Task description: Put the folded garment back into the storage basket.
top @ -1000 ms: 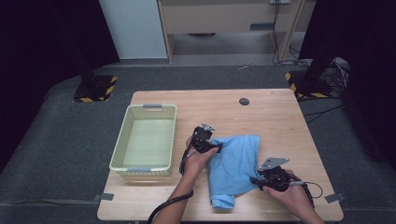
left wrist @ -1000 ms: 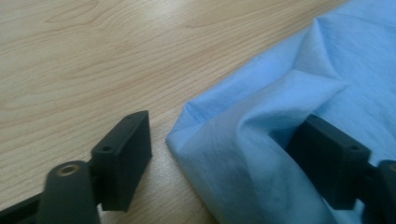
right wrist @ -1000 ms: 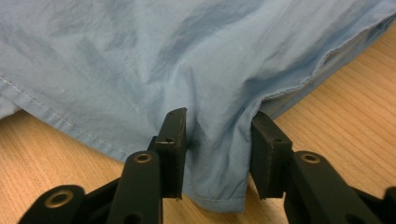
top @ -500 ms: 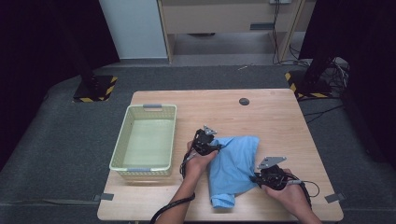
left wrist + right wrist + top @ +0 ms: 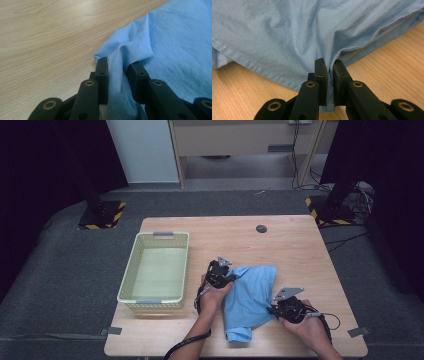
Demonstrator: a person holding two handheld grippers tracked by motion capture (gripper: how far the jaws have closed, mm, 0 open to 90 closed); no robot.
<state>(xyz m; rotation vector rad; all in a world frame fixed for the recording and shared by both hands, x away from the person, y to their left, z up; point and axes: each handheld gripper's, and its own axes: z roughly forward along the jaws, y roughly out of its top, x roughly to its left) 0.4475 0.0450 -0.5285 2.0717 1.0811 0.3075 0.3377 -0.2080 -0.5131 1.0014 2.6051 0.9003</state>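
A pale green basket (image 5: 155, 270) sits on the left of the wooden table (image 5: 300, 245). Just right of it, the left gripper (image 5: 226, 276) has just been closing and pinches a bunched corner of the blue cloth (image 5: 250, 297). The cloth lies flat in the near middle of the table. On its right edge, the right gripper (image 5: 274, 309) has just squeezed tight on the hem.

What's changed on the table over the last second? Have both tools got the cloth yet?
Both tools have just been closing on the blue cloth. The left tool now pinches a bunched fold at the cloth's edge, and the right tool clamps its hemmed edge. Neither hand has visibly shifted. The cloth lies in the same place on the table, and the basket stands as before.
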